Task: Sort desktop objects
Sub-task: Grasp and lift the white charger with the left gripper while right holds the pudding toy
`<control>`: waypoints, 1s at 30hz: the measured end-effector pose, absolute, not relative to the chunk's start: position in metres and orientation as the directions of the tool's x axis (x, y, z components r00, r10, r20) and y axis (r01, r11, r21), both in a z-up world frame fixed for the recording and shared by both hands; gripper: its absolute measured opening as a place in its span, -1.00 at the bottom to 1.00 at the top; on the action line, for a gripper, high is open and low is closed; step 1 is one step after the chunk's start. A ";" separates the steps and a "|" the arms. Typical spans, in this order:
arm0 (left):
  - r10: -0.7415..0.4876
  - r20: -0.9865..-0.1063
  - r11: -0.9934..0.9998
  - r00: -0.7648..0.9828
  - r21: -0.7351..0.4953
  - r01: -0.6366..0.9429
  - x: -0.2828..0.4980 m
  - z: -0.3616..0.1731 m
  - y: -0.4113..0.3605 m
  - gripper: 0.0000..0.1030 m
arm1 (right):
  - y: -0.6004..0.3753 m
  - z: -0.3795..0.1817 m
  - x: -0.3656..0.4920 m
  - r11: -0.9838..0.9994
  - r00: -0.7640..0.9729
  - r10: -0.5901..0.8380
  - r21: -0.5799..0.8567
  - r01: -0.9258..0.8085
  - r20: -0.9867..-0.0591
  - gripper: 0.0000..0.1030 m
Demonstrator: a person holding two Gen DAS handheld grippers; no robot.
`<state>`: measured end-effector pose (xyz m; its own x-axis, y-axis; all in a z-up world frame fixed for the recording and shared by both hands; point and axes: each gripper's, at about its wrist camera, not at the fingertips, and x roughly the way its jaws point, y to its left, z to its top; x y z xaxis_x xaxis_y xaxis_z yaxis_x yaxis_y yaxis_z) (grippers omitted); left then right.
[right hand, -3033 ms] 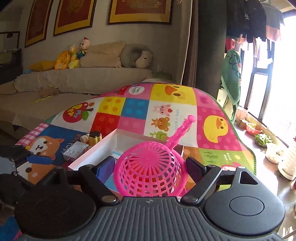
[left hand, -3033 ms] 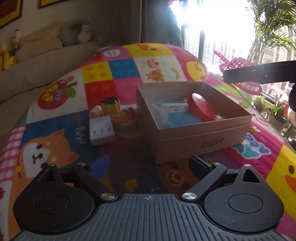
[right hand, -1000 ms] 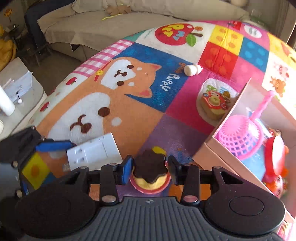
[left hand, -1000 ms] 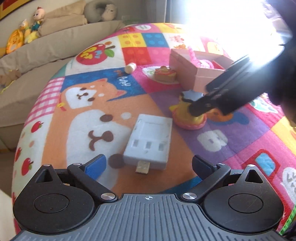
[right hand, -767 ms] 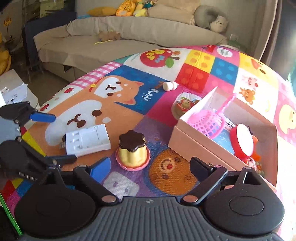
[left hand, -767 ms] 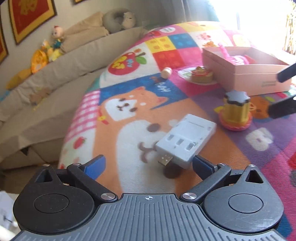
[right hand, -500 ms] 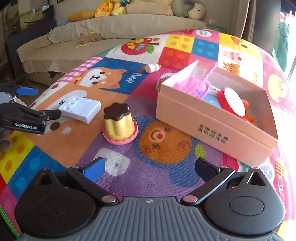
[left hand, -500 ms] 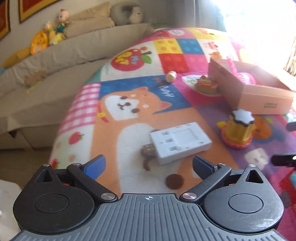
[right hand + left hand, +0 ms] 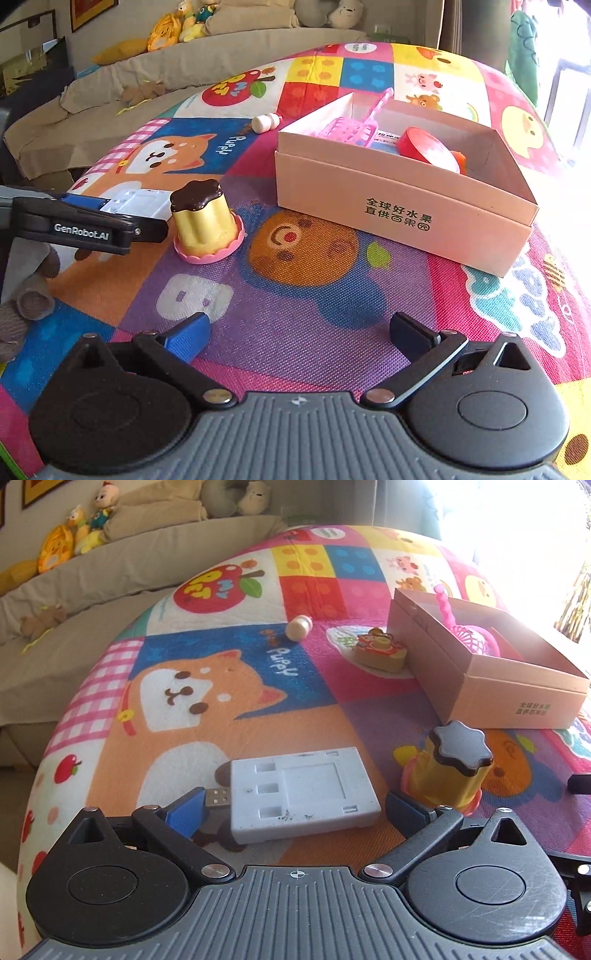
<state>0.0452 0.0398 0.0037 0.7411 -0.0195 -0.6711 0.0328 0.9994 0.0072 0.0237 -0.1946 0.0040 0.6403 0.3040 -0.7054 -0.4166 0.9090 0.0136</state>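
Left gripper [image 9: 295, 806] jaws spread wide around the white charger [image 9: 301, 794], pads not touching it; charger lies flat on the mat [image 9: 177, 686], just left of the pudding toy [image 9: 448, 771]. Right gripper [image 9: 299, 334] wide open, empty, above bare mat, pudding toy ahead-left. Pink box [image 9: 402, 201], right of pudding toy, holds pink scoop [image 9: 354, 127] and red disc [image 9: 428, 147].

White charger [image 9: 303, 794] flat, pudding toy [image 9: 448, 771] upright beside
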 end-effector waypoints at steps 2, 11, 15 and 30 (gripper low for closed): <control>-0.015 -0.674 0.999 0.739 0.017 0.036 0.043 0.003 0.040 1.00 | -0.194 0.004 0.024 0.908 0.640 0.302 0.009 -0.419 -0.706 1.00; 0.047 -0.667 0.999 0.744 0.036 -0.031 0.013 0.005 0.065 1.00 | -0.157 0.019 0.028 0.814 0.622 0.428 -0.019 -0.580 -0.656 0.72; 0.039 -0.666 0.997 0.745 -0.026 -0.076 0.011 0.006 0.078 1.00 | -0.131 0.019 0.054 0.803 0.588 0.449 0.014 -0.596 -0.673 0.42; 0.015 -0.656 0.994 0.754 0.094 0.061 0.058 0.005 0.057 1.00 | -0.178 0.028 0.036 0.864 0.627 0.372 0.008 -0.503 -0.685 0.09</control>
